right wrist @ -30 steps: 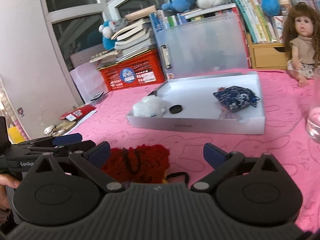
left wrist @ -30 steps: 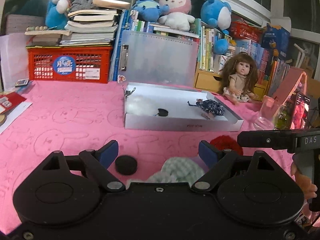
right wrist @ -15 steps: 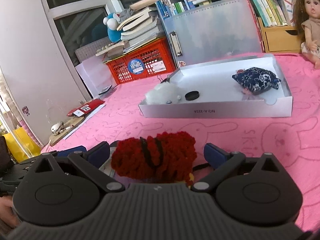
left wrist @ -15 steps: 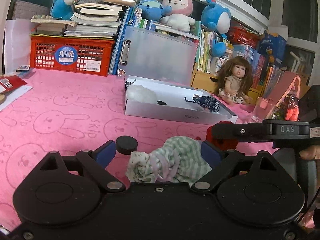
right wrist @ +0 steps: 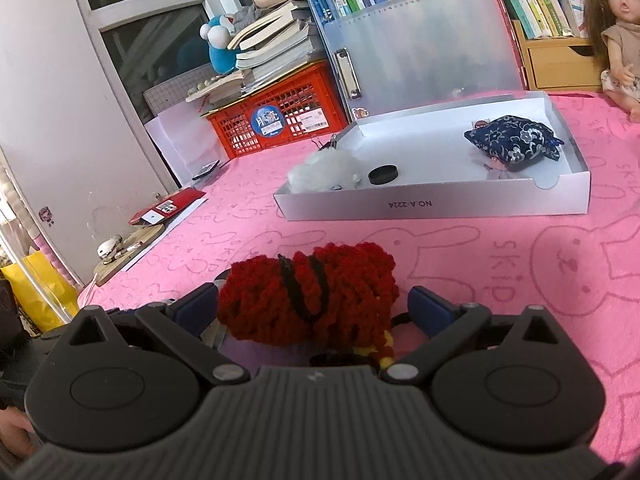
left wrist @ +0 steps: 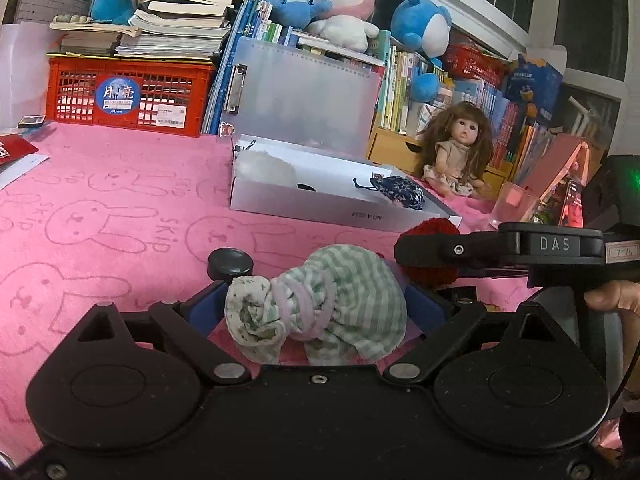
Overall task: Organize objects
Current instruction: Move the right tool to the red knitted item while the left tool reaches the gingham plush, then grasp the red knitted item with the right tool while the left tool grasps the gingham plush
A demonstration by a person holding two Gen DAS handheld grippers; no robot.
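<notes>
The left wrist view shows the left gripper (left wrist: 316,308) low over the pink desk (left wrist: 104,208), its blue pads spread wide on either side of a green-checked cloth bundle (left wrist: 320,316); the jaws have just been opening and do not press on the bundle, which lies on the desk between them. Only this view shows the black round cap (left wrist: 230,263) just beyond the left pad, and the right gripper's arm crossing in from the right, with a glass (left wrist: 514,208) and a doll (left wrist: 458,152) behind it. The right wrist view shows the right gripper (right wrist: 316,312) with its pads apart around a red yarn ball (right wrist: 308,294), a gap showing on the right side; whether the left pad touches the yarn cannot be told. This view alone looks down into the white box (right wrist: 432,204), where a white fluffy item (right wrist: 324,172), a small black disc (right wrist: 383,174) and a dark blue patterned pouch (right wrist: 512,142) lie well apart, with bare floor between them. Open pink desk stretches between both grippers and the box's near wall. The desk's left edge carries a red booklet (right wrist: 168,210).
</notes>
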